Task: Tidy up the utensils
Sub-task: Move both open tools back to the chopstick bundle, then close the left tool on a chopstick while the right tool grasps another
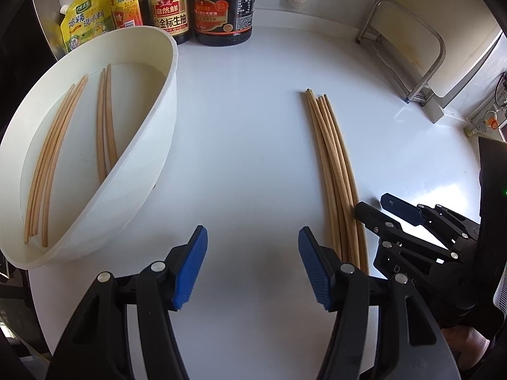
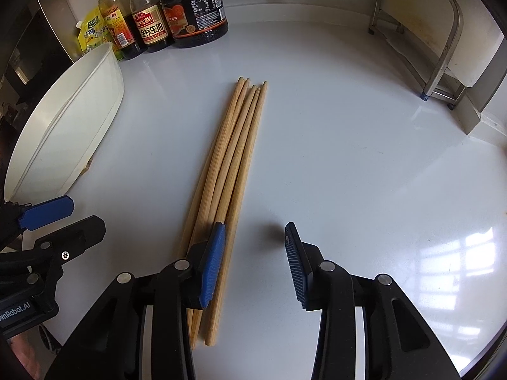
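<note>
Several wooden chopsticks (image 1: pixel 336 171) lie in a bundle on the white counter; they also show in the right wrist view (image 2: pixel 234 158). A white oval basin (image 1: pixel 152 145) at the left holds several more chopsticks (image 1: pixel 104 126); its outer wall shows in the right wrist view (image 2: pixel 69 126). My left gripper (image 1: pixel 253 266) is open and empty, between basin and bundle. My right gripper (image 2: pixel 255 262) is open and empty, its left finger over the bundle's near end; it shows in the left wrist view (image 1: pixel 377 205) just right of the bundle.
Sauce bottles (image 1: pixel 171 9) and a dark jar (image 1: pixel 225 12) stand at the back left, with a yellow pouch (image 1: pixel 85 19). A metal rack (image 1: pixel 408 44) stands at the back right. In the right wrist view the left gripper (image 2: pixel 47 215) is at the lower left.
</note>
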`<act>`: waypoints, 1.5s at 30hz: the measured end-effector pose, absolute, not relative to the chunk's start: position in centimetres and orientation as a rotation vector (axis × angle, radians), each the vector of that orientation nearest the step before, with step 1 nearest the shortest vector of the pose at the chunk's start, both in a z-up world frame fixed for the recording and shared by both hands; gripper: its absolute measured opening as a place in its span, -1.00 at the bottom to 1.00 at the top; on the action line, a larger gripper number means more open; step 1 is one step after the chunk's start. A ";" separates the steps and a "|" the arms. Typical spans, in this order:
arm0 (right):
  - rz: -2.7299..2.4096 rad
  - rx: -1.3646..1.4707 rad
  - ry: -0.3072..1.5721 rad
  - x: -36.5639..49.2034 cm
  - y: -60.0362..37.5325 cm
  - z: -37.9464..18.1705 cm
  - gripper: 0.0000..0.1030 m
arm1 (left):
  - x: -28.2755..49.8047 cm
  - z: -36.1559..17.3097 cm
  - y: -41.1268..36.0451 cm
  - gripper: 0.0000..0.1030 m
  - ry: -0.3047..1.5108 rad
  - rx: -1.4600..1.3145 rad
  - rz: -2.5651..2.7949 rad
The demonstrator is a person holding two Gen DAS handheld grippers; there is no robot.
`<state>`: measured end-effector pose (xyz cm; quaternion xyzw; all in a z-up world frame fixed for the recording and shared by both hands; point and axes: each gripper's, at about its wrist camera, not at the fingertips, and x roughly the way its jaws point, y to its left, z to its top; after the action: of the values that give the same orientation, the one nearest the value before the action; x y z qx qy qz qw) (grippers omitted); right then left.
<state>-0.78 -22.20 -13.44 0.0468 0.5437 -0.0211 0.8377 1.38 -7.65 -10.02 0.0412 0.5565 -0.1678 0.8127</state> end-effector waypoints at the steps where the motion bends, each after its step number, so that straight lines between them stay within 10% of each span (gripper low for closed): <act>1: -0.044 0.104 1.150 -0.8 -22.3 -13.4 -0.27 | 1.4 -10.1 -7.8 0.14 1.187 0.089 -0.362; 45: -0.050 0.096 1.103 -1.8 -27.9 -13.6 -0.27 | 3.4 -13.2 -14.2 0.17 1.171 0.153 -0.335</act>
<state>-1.78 -27.93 -13.60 0.0454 0.5238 -0.0239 0.8503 3.38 -14.20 -13.16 0.0716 0.5494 -0.1570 0.8175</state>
